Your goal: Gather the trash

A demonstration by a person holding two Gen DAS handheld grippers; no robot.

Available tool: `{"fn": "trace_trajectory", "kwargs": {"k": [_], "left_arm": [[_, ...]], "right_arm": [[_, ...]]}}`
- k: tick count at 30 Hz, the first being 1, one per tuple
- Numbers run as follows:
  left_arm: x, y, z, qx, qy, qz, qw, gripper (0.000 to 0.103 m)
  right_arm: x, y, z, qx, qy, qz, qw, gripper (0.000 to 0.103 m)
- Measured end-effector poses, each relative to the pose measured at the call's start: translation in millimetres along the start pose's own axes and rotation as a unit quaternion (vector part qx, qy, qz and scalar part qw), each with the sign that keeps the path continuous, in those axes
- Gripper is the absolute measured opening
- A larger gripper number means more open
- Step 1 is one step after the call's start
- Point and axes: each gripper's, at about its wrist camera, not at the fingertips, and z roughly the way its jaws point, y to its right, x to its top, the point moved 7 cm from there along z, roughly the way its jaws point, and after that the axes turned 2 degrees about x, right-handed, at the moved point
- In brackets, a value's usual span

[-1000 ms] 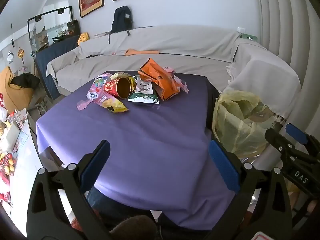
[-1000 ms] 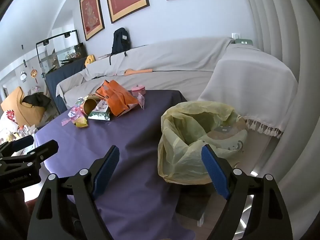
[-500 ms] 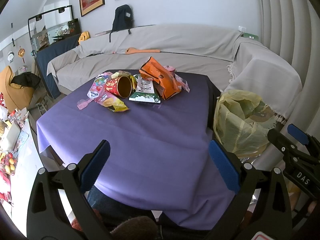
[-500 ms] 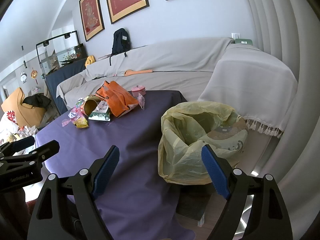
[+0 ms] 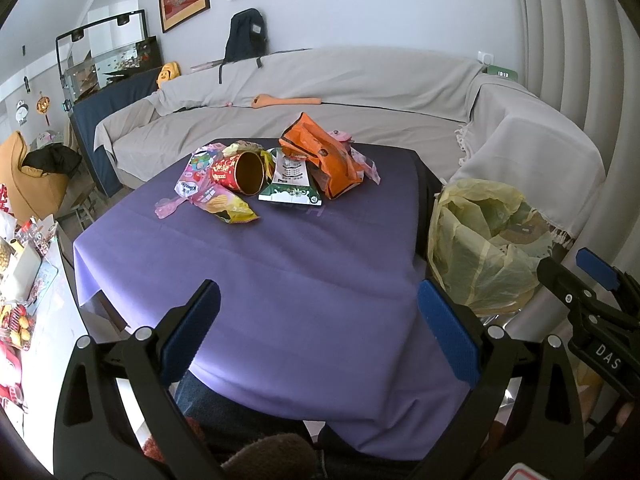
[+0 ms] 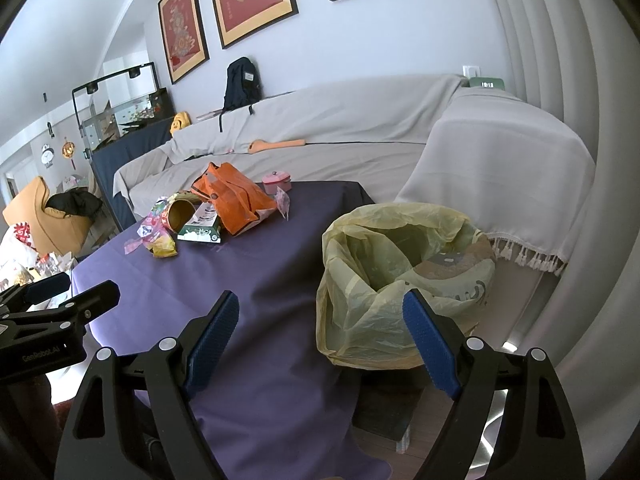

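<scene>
A heap of trash lies at the far side of the purple-clothed table (image 5: 304, 256): an orange bag (image 5: 324, 156), a red tube can (image 5: 238, 174) on its side, a green-and-white carton (image 5: 290, 184), a yellow chip bag (image 5: 230, 208) and pink wrappers (image 5: 192, 176). A bin lined with a yellow bag (image 5: 488, 240) stands at the table's right edge; it also shows in the right wrist view (image 6: 400, 276). My left gripper (image 5: 320, 332) is open and empty over the table's near edge. My right gripper (image 6: 320, 344) is open and empty, near the bin.
A grey-covered sofa (image 5: 340, 92) wraps around the back and right of the table. A small pink pot (image 6: 276, 180) sits behind the orange bag. An orange chair (image 6: 44, 216) and cluttered shelves stand at the left. A dark backpack (image 5: 244, 34) rests on the sofa back.
Both grippers have drifted slightly; the views shift a little. Nothing on the table has moved and both grippers stay open.
</scene>
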Motion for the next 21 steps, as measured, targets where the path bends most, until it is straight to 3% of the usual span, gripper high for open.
{"fn": "trace_trajectory", "kwargs": {"k": [21], "left_arm": [[-0.7, -0.9, -0.2, 0.0, 0.004, 0.002, 1.0, 0.094]], "right_arm": [[4.1, 1.8, -7.2, -0.003, 0.005, -0.003, 1.0, 0.08]]}}
